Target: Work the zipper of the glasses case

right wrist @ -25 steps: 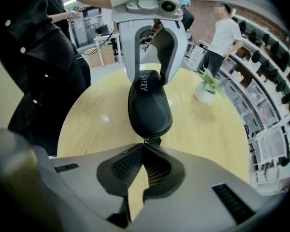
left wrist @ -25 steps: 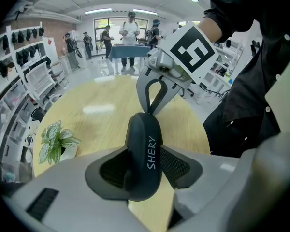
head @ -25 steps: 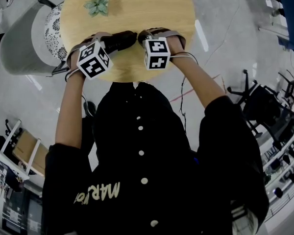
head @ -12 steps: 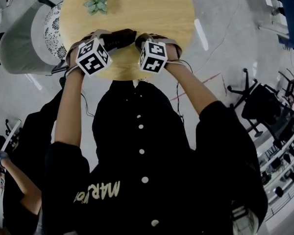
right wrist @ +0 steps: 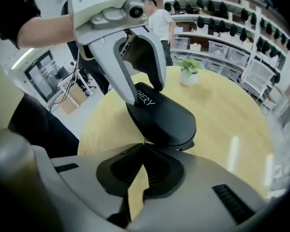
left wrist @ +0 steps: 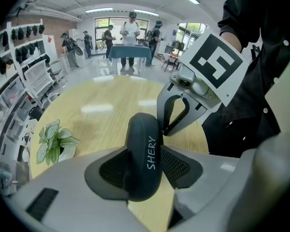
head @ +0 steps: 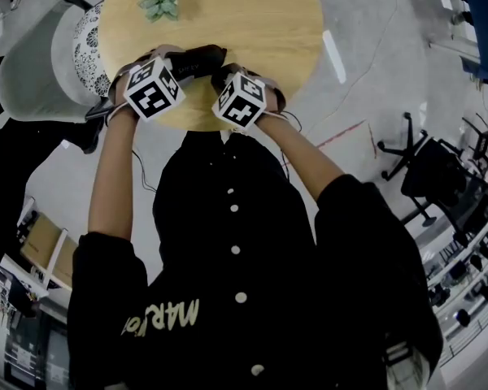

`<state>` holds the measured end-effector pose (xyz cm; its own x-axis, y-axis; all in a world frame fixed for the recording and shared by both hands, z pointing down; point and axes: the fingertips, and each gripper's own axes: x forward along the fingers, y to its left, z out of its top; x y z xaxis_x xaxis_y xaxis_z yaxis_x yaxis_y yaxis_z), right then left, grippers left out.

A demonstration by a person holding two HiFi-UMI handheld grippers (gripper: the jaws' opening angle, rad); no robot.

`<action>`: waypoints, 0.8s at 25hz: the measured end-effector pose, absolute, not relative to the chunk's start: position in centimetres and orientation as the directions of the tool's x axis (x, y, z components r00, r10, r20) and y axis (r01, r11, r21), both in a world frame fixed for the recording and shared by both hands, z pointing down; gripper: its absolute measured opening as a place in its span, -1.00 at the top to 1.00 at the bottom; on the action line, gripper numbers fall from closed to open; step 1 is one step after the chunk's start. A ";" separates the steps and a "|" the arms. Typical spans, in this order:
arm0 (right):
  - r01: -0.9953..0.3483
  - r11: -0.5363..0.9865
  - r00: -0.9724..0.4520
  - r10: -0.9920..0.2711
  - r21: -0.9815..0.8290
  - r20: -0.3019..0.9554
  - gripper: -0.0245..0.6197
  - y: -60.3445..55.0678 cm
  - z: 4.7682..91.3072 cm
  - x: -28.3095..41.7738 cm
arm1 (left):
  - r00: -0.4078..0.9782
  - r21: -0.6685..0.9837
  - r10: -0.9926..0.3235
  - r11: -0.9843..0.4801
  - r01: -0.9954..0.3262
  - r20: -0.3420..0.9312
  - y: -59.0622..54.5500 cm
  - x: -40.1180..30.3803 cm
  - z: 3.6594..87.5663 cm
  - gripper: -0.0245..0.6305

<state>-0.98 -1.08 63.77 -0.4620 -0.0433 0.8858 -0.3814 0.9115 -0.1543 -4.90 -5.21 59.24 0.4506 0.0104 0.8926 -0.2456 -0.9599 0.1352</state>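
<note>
1. Noted a small green potted plant (head: 161, 6) at the far left of the round, pale wooden counter (head: 252, 23), well apart from the work.
2. Found the left gripper (left wrist: 142, 170) clamped across one end of the black, oval, hard-shell glasses case (right wrist: 162, 117), holding it tilted over the near edge of the counter. Could not tell whether its lower end touched the wood.
3. Found the right gripper (right wrist: 144, 144) closed to a point at the case's other end, seemingly pinched on the tiny metal zipper pull (right wrist: 144, 140).
4. Judged both grips as established, so the bracing and catching of the pull looked done.
5. Could not make out how much of the zip had run, as the two halves sat close together. Judged most of the travel around the rim as still left.
</note>
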 end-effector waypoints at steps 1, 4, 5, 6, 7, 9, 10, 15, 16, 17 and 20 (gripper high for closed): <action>-0.398 0.903 -0.466 -0.047 -0.162 0.884 0.90 -1.0 63.7 -1.2 | 0.451 0.138 0.013 -0.960 -0.244 0.892 -5.2 -4.9 59.2 0.30; -0.460 0.869 -0.474 -0.069 -0.180 0.878 0.90 -0.9 63.8 -1.7 | 0.454 0.148 0.024 -0.959 -0.241 0.890 -5.3 -4.9 59.2 0.30; -0.486 0.853 -0.478 -0.079 -0.189 0.875 0.90 -0.9 63.9 -1.9 | 0.456 0.152 0.027 -0.959 -0.240 0.890 -5.3 -4.9 59.2 0.30; -0.513 0.835 -0.483 -0.088 -0.201 0.871 0.90 -0.8 63.9 -2.2 | 0.458 0.155 0.029 -0.958 -0.240 0.889 -5.3 -4.9 59.2 0.30; -0.541 0.813 -0.490 -0.097 -0.214 0.867 0.90 -0.8 63.8 -2.4 | 0.459 0.158 0.031 -0.958 -0.240 0.888 -5.3 -5.0 59.1 0.30; -0.596 0.765 -0.501 -0.119 -0.242 0.857 0.90 -0.6 63.6 -2.9 | 0.462 0.163 0.035 -0.957 -0.241 0.886 -5.3 -5.0 59.1 0.30; -0.621 0.742 -0.505 -0.132 -0.252 0.853 0.90 -0.6 63.5 -3.1 | 0.463 0.166 0.037 -0.957 -0.240 0.886 -5.3 -4.9 59.1 0.30; -0.683 0.676 -0.512 -0.173 -0.276 0.841 0.90 -0.3 63.6 -4.3 | 0.465 0.182 0.055 -0.956 -0.232 0.884 -5.3 -4.9 59.1 0.30; -0.689 0.667 -0.516 -0.175 -0.284 0.839 0.90 -0.2 63.6 -4.6 | 0.466 0.187 0.060 -0.955 -0.230 0.883 -5.3 -4.9 59.0 0.30; -0.694 0.659 -0.518 -0.180 -0.289 0.836 0.90 -0.2 63.6 -4.8 | 0.467 0.192 0.066 -0.955 -0.228 0.882 -5.3 -4.9 59.0 0.30; -0.708 0.644 -0.523 -0.201 -0.291 0.828 0.90 -0.2 63.7 -5.7 | 0.467 0.208 0.084 -0.952 -0.222 0.880 -5.4 -4.9 59.1 0.30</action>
<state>-5.66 -0.16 63.65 -0.5230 -0.2011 0.8282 -0.7080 0.6435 -0.2909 -4.89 -5.38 59.05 0.4672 0.0836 0.8802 -0.2224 -0.9524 0.2085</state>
